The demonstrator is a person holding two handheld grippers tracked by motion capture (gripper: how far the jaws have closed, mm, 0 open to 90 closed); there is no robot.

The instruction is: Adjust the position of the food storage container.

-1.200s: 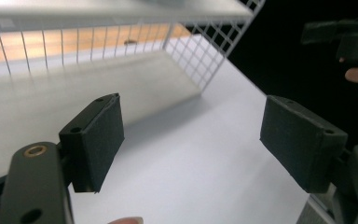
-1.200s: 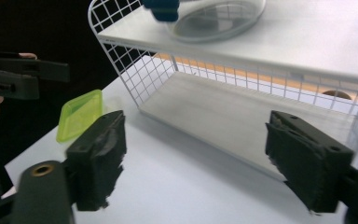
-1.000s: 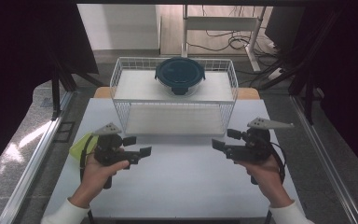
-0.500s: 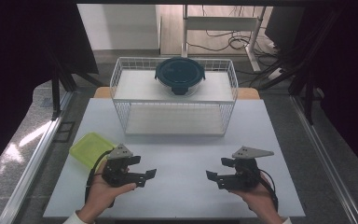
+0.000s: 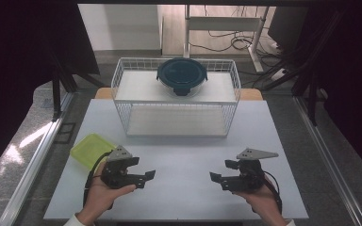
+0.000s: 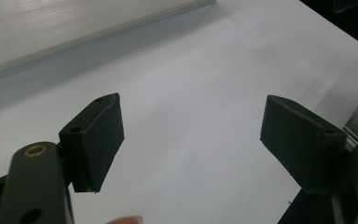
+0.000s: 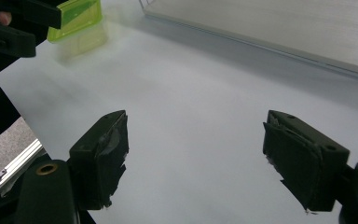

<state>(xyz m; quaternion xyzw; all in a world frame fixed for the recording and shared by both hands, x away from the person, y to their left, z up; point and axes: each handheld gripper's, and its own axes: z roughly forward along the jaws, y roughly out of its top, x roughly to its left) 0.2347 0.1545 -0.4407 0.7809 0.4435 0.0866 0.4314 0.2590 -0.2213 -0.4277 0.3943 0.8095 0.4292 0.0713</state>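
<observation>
Grippers low over my table | left gripper fingers apart, nothing between | right gripper likewise | yellow-green container behind left fingers

We note a plain white table, matt and unpatterned. The yellow-green box near its left edge is translucent; in the right gripper view it reads brighter lime. The basket is white wire in a fine grid. The round container on it has a dark teal lid. Left gripper and right gripper are black with a pale grey top plate; we see brass-coloured pins at the jaw bases. Floor: speckled grey.
</observation>
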